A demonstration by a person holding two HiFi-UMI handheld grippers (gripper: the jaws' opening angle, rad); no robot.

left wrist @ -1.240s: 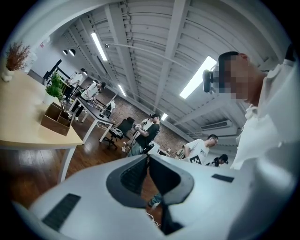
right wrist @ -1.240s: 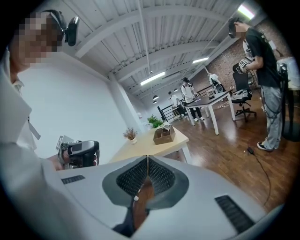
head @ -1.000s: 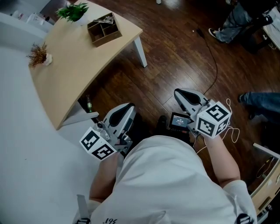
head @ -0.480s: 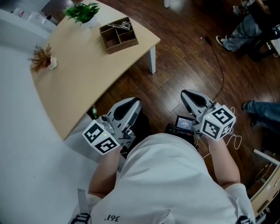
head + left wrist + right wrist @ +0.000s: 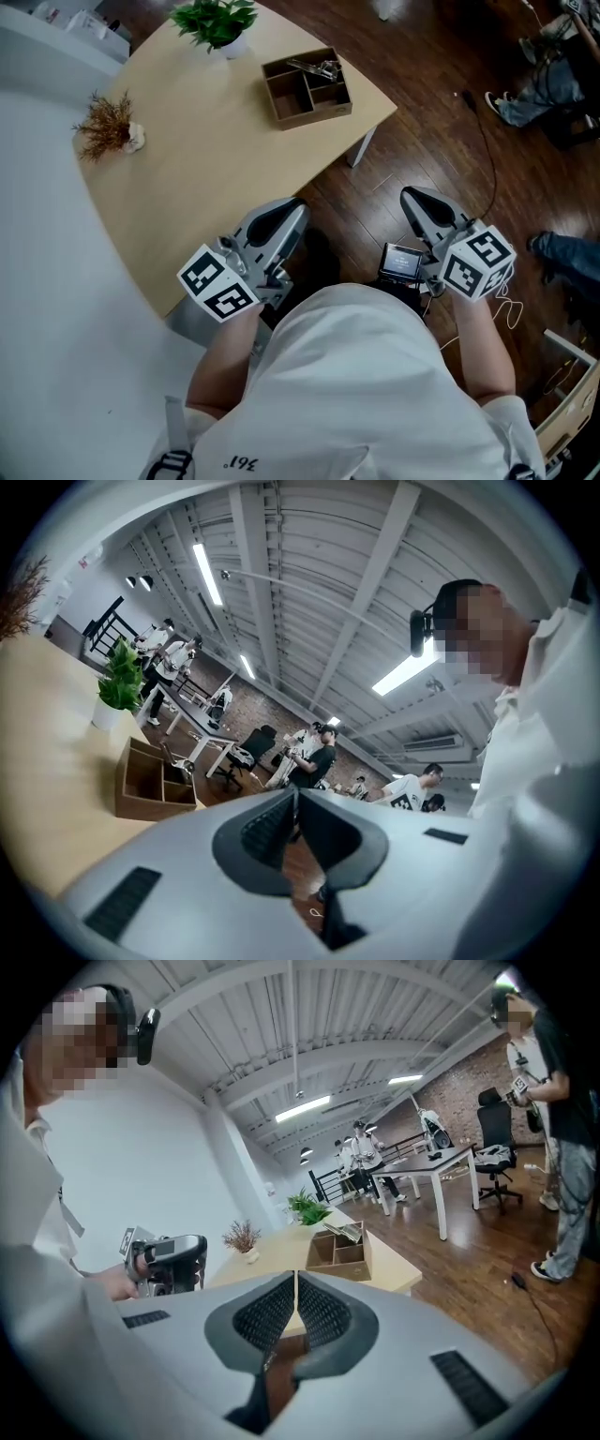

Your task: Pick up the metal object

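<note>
1. Floor (image 5: 422,122): dark wood boards, running under and past the desk.
2. Desk (image 5: 206,169): pale wood top with a rounded edge and white legs. It carries the box and both plants.
3. Person (image 5: 356,394): white shirt, seen from above, one gripper in each hand.
4. Left gripper (image 5: 292,210): grey shell with a marker cube at the rear, held over the desk's near edge. Its jaws are closed together with nothing between them.
5. Right gripper (image 5: 413,196): same build, held over the floor beside the desk. Its jaws are likewise closed and empty.
6. Wooden box (image 5: 309,112): brown, divided into compartments, standing near the desk's far corner, well apart from both grippers.
7. Green plant (image 5: 217,21): leafy, at the desk's far edge, near the box.
8. Dried sprig (image 5: 111,127): brown, at the desk's left edge.
9. Metal object (image 5: 317,67): silvery, lying in the box compartment farthest from the person.
</note>
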